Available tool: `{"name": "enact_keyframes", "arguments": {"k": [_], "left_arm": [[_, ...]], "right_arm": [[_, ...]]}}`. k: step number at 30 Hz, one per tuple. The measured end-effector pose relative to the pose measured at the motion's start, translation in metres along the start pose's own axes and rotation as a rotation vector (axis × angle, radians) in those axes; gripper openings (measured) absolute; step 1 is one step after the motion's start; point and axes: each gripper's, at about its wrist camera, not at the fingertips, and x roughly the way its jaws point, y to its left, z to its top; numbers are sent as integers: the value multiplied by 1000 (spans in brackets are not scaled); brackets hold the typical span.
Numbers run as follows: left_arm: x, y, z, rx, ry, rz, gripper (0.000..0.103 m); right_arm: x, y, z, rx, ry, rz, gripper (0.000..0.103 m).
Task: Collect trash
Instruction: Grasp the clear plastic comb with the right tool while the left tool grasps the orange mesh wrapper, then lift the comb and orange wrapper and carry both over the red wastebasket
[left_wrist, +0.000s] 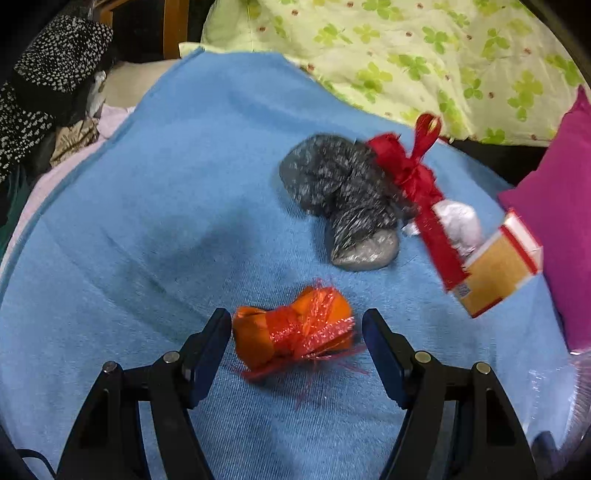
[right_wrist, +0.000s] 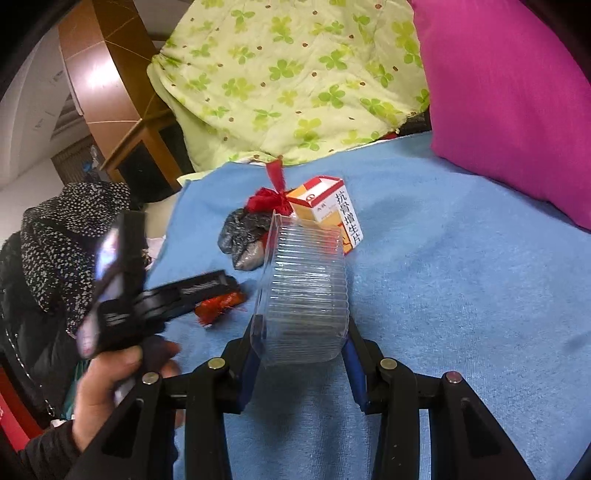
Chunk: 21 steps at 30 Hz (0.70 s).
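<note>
Meanwhile, we find the left hand-held gripper (left_wrist: 297, 334) spread wide, its two fingers flanking an orange-and-red wad of netting and wrapper (left_wrist: 293, 334) that lies between them on the blue towel (left_wrist: 147, 221); the left finger looks to be at or just beside the wad's end, the right finger stands apart from it, and nothing is clamped yet. Our right hand-held gripper (right_wrist: 301, 347) is closed onto a clear ribbed plastic container (right_wrist: 306, 288), held at its near end and pointing out over the bed, seemingly empty inside, though the ribbing blurs what lies behind it.

Beyond the left fingers, well clear of them, sits a crumpled grey-black plastic bag (left_wrist: 340, 199), touching a red ribbon bundle (left_wrist: 410, 170). Next comes a scrunched white piece (left_wrist: 458, 221) and a yellow-and-red cardboard box (left_wrist: 498, 273) with Chinese print, lying near the magenta pillow (left_wrist: 554, 206). A green clover-print quilt (left_wrist: 406, 55) is heaped at the far edge.

We judge the collecting to be at an early stage: every loose piece we can see rests on the towel, and the orange wad appears next in line, needing only the left fingers to close.
</note>
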Motion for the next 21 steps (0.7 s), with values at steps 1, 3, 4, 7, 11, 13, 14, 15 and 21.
{"name": "enact_keyframes", "arguments": {"k": [1,3,4,7,11,13,14,15,21], "left_arm": [[4,0,0,2,4,15,74],[13,2,-1,-2,31,13,74],[16,5,-1,-11,41,-1,74],[15,8,-2,3,35,-17,72],[1,11,-3,41,14,-14,71],[-11,14,-8,54,1,-11,71],[-18,15,-11,61,-7,-7,71],[-23,16,-13,69,-12,-5,71],[-57,23,-32,101,-22,31,71]], "right_arm": [[-1,-1,0,1,-3,5,43],[-2,-2,0,1,-7,7,43],[-1,-3,0,3,-6,9,43],[-2,-5,-1,4,-5,4,43],[-4,-4,-2,-3,-4,-11,43],[-5,-3,-3,-7,-2,-23,43],[-6,-3,-4,-8,0,-29,43],[-6,-3,-5,-10,3,-40,43],[-15,3,-10,-26,17,-73,43]]}}
